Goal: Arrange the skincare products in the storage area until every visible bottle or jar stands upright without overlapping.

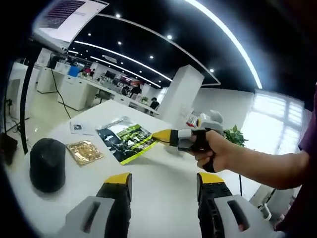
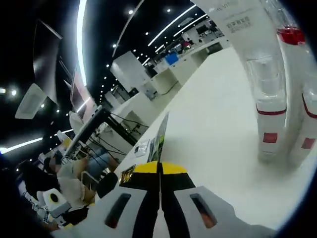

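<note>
Tall pale skincare bottles [image 2: 270, 114] with red bands stand upright on the white table [image 2: 213, 129] at the right of the right gripper view; one behind them has a red cap [image 2: 291, 34]. My right gripper [image 2: 159, 174] is shut on the edge of a green-and-black magazine [image 2: 159, 139], seen edge-on. In the left gripper view a hand holds that right gripper [image 1: 166, 136] at the magazine's [image 1: 124, 140] near corner. My left gripper [image 1: 164, 179] hangs open over bare table [image 1: 163, 163], with nothing between its jaws.
A black cylinder [image 1: 47, 164] stands at the left, with a gold packet [image 1: 85, 151] and a small card [image 1: 78, 127] beside it. A pole and screen [image 1: 69, 17] rise at the far left. A white box [image 2: 240, 22] stands behind the bottles. A plant [image 1: 235, 136] is beyond the table.
</note>
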